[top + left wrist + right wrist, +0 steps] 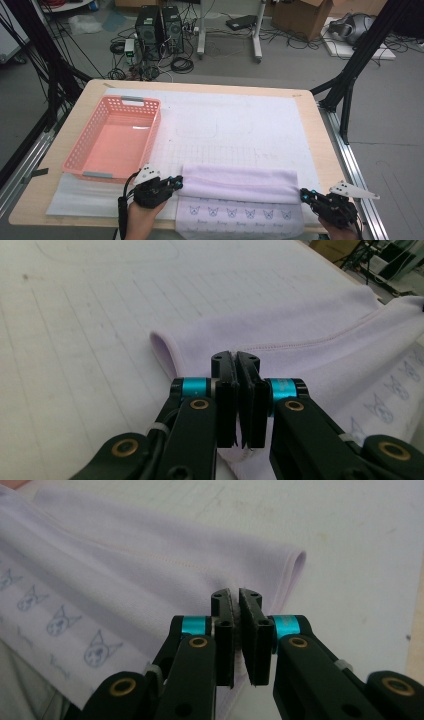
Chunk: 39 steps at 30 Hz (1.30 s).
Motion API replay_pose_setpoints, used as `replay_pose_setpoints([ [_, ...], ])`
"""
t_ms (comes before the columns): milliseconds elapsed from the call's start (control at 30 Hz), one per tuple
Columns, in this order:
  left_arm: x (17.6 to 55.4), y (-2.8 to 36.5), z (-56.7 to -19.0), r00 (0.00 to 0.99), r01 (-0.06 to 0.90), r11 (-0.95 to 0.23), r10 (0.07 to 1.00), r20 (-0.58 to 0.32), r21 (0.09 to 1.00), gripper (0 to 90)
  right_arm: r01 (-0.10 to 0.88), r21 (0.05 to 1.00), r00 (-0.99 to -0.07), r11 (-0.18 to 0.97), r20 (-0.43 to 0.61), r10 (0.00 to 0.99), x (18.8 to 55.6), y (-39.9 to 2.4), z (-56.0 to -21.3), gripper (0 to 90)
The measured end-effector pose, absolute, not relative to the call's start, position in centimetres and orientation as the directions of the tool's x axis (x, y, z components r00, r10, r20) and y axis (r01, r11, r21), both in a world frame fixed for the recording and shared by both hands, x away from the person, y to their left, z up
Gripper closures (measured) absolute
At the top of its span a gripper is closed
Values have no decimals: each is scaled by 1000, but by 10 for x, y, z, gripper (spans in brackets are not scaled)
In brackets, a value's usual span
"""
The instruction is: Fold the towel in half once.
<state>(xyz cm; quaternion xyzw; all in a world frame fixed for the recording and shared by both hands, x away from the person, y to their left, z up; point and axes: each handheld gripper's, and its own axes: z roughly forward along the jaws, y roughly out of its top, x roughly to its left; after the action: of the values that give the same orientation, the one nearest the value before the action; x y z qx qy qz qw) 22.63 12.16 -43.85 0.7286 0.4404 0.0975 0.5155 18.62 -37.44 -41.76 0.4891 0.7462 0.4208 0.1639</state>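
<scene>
the lilac towel (239, 184) is stretched crosswise between both hands, its left end clamped by the left gripper (178, 182) and its right end by the right gripper (303, 194)

The towel (239, 184) is soft, matt lilac cloth with a fine nap, a stitched hem along its edge and printed cat-face outlines on its near band. Each gripper, left (176, 183) and right (304, 194), looks like matt black plastic, with glossy turquoise metal sleeves and small brass-coloured rivets. At ten o'clock from the towel sits a basket (150, 134) of smooth, slightly shiny pink plastic, perforated. A white, matt sheet (250, 130) with a faint grid covers the pale, smooth wood tabletop (90, 95).
</scene>
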Motion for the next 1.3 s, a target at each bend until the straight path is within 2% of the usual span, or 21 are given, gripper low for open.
replay_pose_setpoints([
  [200,221,120,-447,609,571,-128,728,-315,811,843,659,729,-459,186,194,867,184,-377,-429,818],
  [233,222,120,-448,614,569,-135,726,-310,811,807,656,729,-465,195,187,865,184,-377,-430,771],
  [300,225,119,-447,612,537,-128,739,-281,834,646,625,760,-447,179,160,880,183,-378,-425,649],
  [367,230,121,-443,602,506,-101,752,-267,856,530,576,807,-435,132,166,885,183,-381,-419,632],
  [433,238,123,-440,588,494,-85,766,-261,865,475,551,826,-422,116,157,893,187,-381,-414,648],
  [600,261,119,-446,561,536,-110,787,-256,837,471,599,785,-418,156,141,897,211,-374,-427,671],
  [667,270,117,-448,537,568,-117,803,-259,815,476,619,766,-413,174,129,902,220,-371,-433,643],
  [733,278,116,-453,528,598,-116,802,-281,793,479,644,746,-390,169,130,912,229,-370,-438,569],
  [900,284,112,-454,537,615,-127,790,-296,778,464,666,726,-380,172,133,915,243,-368,-446,550],
  [1000,281,106,-453,550,590,-181,804,-227,787,488,661,723,-393,202,104,914,244,-366,-445,605],
  [1100,275,96,-452,580,542,-275,806,-117,794,599,655,715,-427,243,86,900,243,-363,-443,772],
  [1167,274,96,-452,594,544,-276,794,-131,792,686,654,710,-434,260,71,898,242,-358,-442,821],
  [1267,275,97,-453,603,568,-248,774,-192,785,837,666,709,-428,231,109,897,242,-360,-442,847],
  [1300,275,98,-453,597,579,-234,774,-211,781,846,666,712,-428,222,121,896,242,-362,-443,852],
])
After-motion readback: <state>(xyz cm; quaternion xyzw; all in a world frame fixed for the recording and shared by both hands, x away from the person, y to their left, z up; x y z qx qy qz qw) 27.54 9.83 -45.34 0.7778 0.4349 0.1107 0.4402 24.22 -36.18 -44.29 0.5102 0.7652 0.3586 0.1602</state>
